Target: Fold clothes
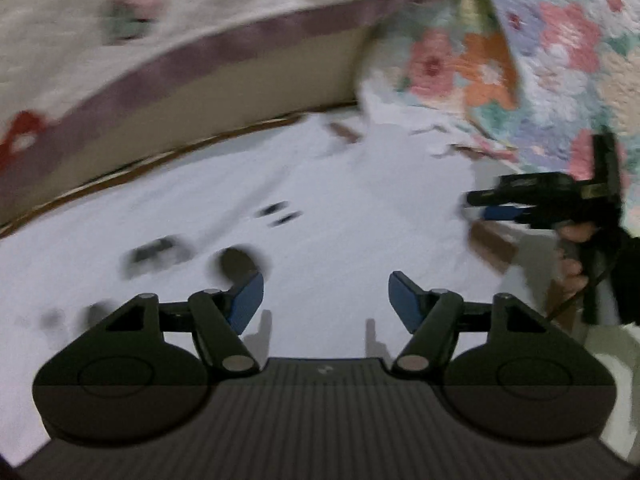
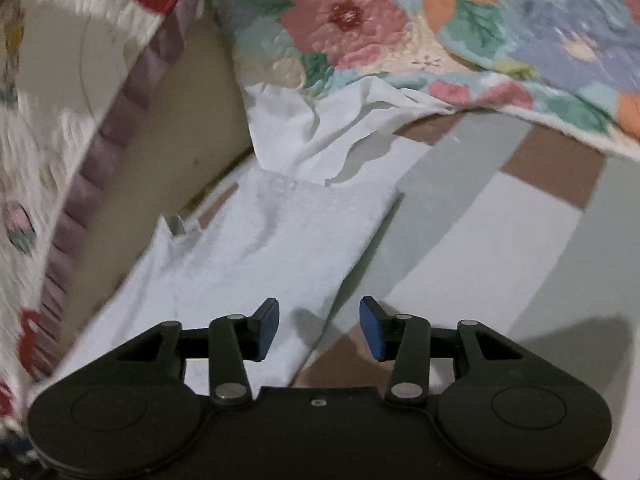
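Note:
A white garment (image 1: 320, 208) with dark printed marks lies spread flat and fills the middle of the blurred left wrist view. My left gripper (image 1: 326, 300) hovers over it, open, with nothing between its blue pads. In the right wrist view the same white garment (image 2: 272, 240) runs as a long folded strip toward a crumpled end under the floral quilt. My right gripper (image 2: 319, 328) is open above the strip's right edge, holding nothing. The right gripper (image 1: 492, 204) also shows at the right of the left wrist view, held by a hand (image 1: 576, 236).
A floral quilt (image 2: 400, 32) is heaped at the back right. A white bedcover with a purple border (image 2: 120, 120) hangs along the left over a beige wall. The garment rests on a checked sheet (image 2: 500, 220) of grey, white and brown patches.

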`<state>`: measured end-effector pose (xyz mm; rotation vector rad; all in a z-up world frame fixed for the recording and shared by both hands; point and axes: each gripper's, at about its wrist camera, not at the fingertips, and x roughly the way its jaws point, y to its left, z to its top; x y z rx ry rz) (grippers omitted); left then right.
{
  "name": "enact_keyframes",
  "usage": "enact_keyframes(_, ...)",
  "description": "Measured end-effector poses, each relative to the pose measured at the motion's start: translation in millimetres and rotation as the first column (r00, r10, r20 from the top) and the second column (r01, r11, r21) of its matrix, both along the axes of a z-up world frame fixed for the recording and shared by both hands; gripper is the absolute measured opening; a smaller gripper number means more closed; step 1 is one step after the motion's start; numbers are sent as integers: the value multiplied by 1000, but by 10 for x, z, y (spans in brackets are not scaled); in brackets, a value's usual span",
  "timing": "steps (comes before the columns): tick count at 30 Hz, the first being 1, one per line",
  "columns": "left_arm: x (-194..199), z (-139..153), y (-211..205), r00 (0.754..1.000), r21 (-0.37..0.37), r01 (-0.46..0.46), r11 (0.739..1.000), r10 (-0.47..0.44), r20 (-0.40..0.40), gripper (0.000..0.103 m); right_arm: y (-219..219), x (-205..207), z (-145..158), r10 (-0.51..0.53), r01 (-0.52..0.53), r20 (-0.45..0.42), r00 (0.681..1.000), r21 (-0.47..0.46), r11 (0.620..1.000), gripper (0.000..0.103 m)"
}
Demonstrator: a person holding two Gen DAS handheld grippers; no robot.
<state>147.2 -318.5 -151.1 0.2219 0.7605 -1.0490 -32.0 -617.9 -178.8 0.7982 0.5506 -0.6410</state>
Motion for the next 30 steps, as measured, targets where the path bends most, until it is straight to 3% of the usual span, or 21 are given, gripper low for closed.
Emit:
enact_keyframes(2,-25,-100,-192,999,-40,31,999,-32,-13,50,-98,72,13,0,0,9,1000,-12,1000,52)
enact_keyframes(4,-33,-247,-222,1000,-65,15,998,-15,-3,48,-207,142,5,-19,19,-6,1000,-38,999,52)
enact_keyframes(8,114,-523,-161,995,-46,-4,999,0,-102,48,-282,381,24,11,-20,-68,998,-137,990,54)
enact_keyframes(9,110,-527,-166,995,-47,7,999,-12,-101,48,-293,433,22,26,-37,-72,997,-150,988,48)
enact_keyframes(11,84,-516,-180,991,-54,51,997,-57,-117,48,-318,412,64,70,-64,48,996,-111,992,4)
enact_keyframes(12,65,-504,-165,986,-61,74,995,-82,-142,48,-242,258,165,1,24,213,977,-115,993,3)
enact_keyframes(13,43,-496,-112,980,-72,86,994,-98,-171,48,-196,106,278,-46,79,343,938,-83,993,3)
enact_keyframes(15,25,-524,6,968,-83,85,993,-102,-230,48,-170,-4,485,-14,61,332,943,-132,989,3)
enact_keyframes(18,37,-569,41,937,-78,126,989,-144,-319,48,-293,-97,526,2,33,195,981,-175,984,2)
enact_keyframes(20,40,-579,-34,906,-75,179,981,-194,-376,48,-365,-149,459,-1,26,141,990,-170,985,2)
enact_keyframes(25,122,-623,-75,813,-135,173,976,-219,-539,48,-337,-167,214,-30,37,47,998,-155,987,2)
enact_keyframes(26,126,-621,-66,812,-136,171,976,-218,-542,48,-321,-163,180,-36,41,30,999,-164,986,2)
enact_keyframes(30,136,-532,-53,865,-97,170,981,-196,-463,52,-317,-97,130,-49,49,5,999,-169,984,2)
